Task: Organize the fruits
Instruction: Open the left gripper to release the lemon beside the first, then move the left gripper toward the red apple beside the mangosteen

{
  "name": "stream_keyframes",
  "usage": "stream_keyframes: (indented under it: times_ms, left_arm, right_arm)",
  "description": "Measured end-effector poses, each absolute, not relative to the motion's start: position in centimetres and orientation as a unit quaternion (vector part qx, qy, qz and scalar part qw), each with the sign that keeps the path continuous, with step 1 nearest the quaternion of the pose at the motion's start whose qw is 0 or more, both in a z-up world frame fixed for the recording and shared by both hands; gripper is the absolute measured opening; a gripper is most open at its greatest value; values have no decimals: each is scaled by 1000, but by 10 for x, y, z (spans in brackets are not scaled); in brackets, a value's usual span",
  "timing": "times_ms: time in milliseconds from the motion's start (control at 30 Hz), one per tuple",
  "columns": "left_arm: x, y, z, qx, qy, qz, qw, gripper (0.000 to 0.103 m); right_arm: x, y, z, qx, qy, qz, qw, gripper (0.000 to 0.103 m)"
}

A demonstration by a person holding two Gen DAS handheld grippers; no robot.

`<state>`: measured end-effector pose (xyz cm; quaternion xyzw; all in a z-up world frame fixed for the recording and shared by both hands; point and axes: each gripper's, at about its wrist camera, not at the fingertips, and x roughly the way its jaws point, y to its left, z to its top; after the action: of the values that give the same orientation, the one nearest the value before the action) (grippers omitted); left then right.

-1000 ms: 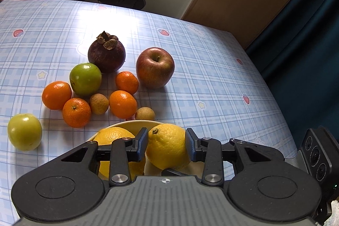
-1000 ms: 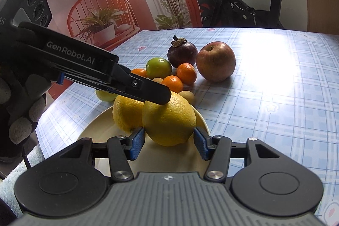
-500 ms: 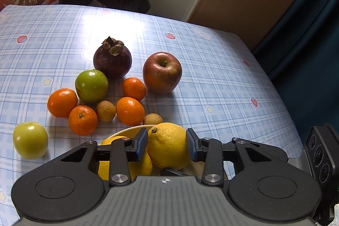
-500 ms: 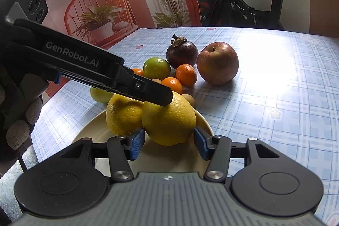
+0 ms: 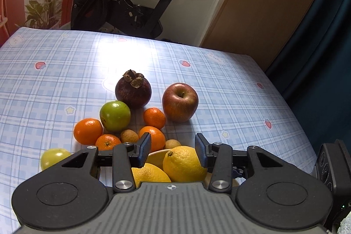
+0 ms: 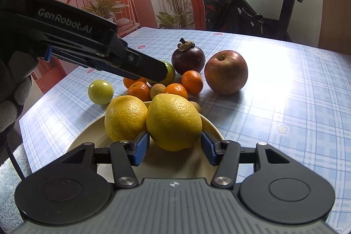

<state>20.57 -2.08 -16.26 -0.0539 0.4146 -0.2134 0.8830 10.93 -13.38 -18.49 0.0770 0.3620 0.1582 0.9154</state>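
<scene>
left wrist: close, angled down | right wrist: close, angled down | shared: plate [image 5: 156,154] [image 6: 210,124], table fruit

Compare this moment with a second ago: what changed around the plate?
The left tool has let go of the right-hand lemon, its jaws opening, and lifted away from it. Both lemons, the plate and the loose fruit kept their places; the right tool barely moved.
</scene>
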Motion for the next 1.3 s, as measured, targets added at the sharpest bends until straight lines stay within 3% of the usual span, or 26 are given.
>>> stream_keyframes:
  times_ms: [600, 833, 1300]
  left_arm:
    - [149, 15, -122, -27, 329, -93, 939, 48]
    - [141, 24, -106, -6, 280, -78, 957, 57]
    - [159, 27, -107, -10, 267, -49, 962, 57]
  right_arm:
    - [73, -149, -158, 147, 298, 96, 938, 56]
    - [68, -153, -148, 142, 273, 77, 949, 56]
    - [87, -172, -150, 125, 262, 70, 954, 56]
